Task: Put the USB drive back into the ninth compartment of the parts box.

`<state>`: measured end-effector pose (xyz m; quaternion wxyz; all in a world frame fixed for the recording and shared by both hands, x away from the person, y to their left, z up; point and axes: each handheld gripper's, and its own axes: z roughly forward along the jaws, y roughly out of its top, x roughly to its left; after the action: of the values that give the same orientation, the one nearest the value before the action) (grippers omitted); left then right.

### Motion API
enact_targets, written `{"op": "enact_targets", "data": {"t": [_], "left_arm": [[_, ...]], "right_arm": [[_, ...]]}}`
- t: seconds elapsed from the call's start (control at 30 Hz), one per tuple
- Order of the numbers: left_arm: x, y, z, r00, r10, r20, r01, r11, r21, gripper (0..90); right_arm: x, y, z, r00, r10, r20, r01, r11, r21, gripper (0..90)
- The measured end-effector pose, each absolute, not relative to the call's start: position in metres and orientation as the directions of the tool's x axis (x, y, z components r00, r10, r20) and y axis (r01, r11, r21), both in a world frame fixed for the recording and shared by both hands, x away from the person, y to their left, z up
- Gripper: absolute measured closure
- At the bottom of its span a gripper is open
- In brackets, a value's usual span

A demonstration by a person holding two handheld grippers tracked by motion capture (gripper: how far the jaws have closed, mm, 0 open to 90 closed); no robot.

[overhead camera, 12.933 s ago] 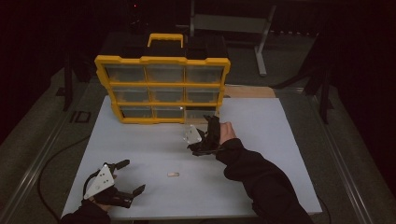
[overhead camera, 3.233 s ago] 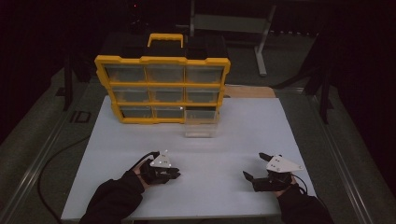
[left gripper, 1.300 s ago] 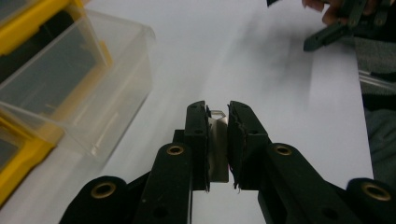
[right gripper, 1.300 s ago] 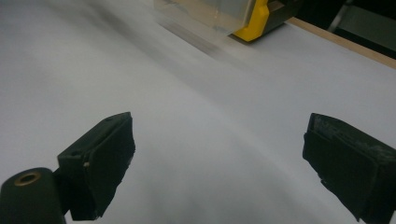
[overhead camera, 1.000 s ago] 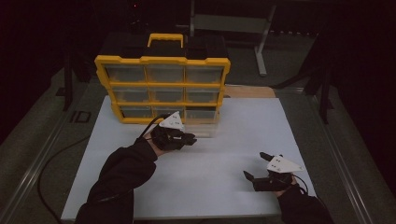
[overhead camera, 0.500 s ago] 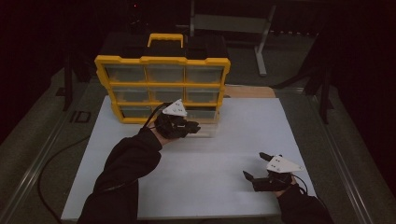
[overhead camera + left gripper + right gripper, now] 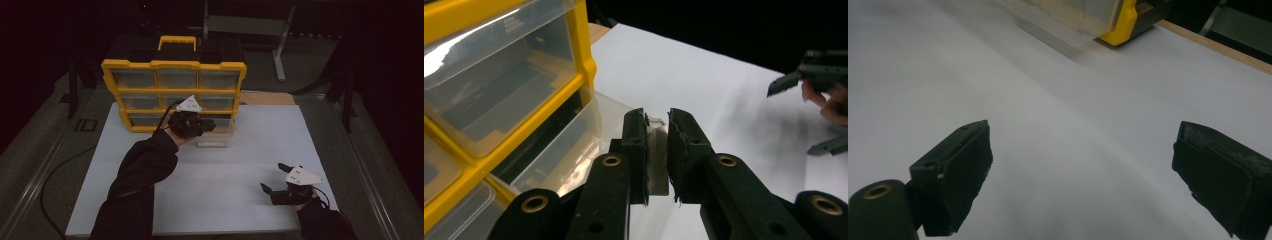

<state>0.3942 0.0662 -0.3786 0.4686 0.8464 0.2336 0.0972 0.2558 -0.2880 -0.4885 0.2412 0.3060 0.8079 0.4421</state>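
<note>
A yellow organizer (image 7: pixel 172 80) with clear drawers stands at the back of the white table (image 7: pixel 240 165). Its bottom right drawer (image 7: pixel 217 139) is pulled out onto the table. My left gripper (image 7: pixel 207 127) has reached the drawer's front. In the left gripper view the jaws (image 7: pixel 656 117) are shut on the clear tab at the front of the drawer (image 7: pixel 569 150). My right gripper (image 7: pixel 273 176) rests open near the table's front right, with nothing between its fingers (image 7: pixel 1083 145) but bare white surface.
The organizer's black-and-yellow handle (image 7: pixel 177 42) rises at its top. A wooden strip (image 7: pixel 267 98) lies along the table's back edge, right of the organizer. A metal stand (image 7: pixel 280 45) is behind the table. A black cable (image 7: pixel 55 175) trails off the left side.
My left gripper has moved from the front left of the table up to the pulled-out drawer and now grips its front. The small white piece seen earlier is gone from the table. The right gripper stayed put.
</note>
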Motion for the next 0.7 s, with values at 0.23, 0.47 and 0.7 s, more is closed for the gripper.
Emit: {"op": "enact_targets", "data": {"t": [0.23,0.47,0.7], "left_arm": [[0.401,0.059,-0.382,0.844,0.534,-0.05,0.326,-0.436,0.839,78.5],[0.408,0.056,-0.392,0.81,0.585,-0.051,0.339,-0.395,0.854,78.5],[0.414,0.055,-0.401,0.797,0.6,-0.067,0.349,-0.367,0.862,78.5]], "right_arm": [[0.256,-0.287,-0.489,-0.698,0.706,-0.118,0.283,0.424,0.86,8.7],[0.255,-0.288,-0.488,-0.699,0.706,-0.117,0.281,0.421,0.862,8.7],[0.255,-0.288,-0.488,-0.703,0.702,-0.113,0.282,0.421,0.862,8.7]]}}
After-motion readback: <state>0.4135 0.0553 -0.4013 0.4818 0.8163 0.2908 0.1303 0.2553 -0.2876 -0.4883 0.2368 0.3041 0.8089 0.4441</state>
